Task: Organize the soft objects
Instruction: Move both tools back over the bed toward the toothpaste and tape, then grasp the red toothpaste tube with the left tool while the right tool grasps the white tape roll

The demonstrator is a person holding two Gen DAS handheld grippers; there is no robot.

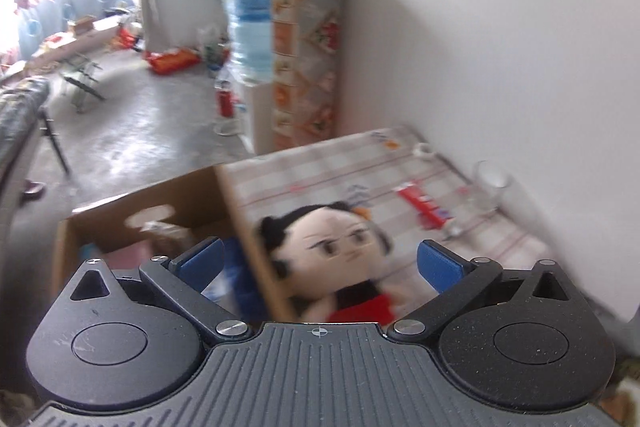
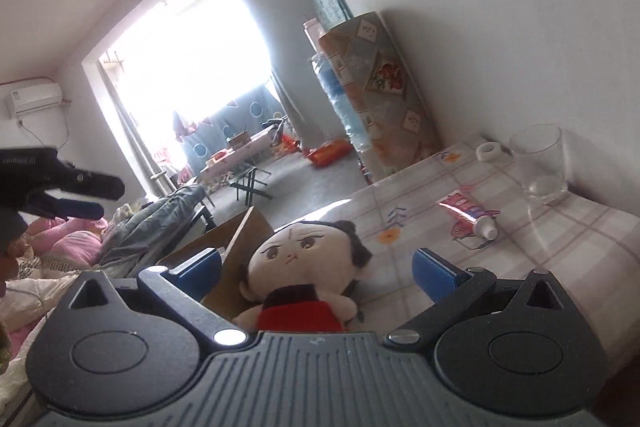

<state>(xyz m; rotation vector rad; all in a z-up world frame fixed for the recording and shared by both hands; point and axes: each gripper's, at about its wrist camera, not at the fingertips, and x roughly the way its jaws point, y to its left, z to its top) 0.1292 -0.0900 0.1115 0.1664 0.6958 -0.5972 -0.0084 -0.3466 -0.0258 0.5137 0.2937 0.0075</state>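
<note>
I see the worktop [image 2: 540, 247] under a checked cloth, running up to the white wall. At its left edge stands an open cardboard box [image 1: 132, 211], with some blurred things inside that I cannot make out. A plush doll [image 2: 308, 259] with black hair and a red outfit sits on the worktop, leaning against the box's outer wall. Farther back, near the wall, I have an empty glass [image 2: 540, 163], then a toothpaste tube [image 2: 472, 213] lying flat, then a small white ring of tape [image 2: 491, 150]. My left gripper [image 1: 320, 261] has its fingers spread wide, gripping nothing, the doll beyond them. My right gripper [image 2: 316, 269] is likewise wide apart and empty, with the doll ahead.
</note>
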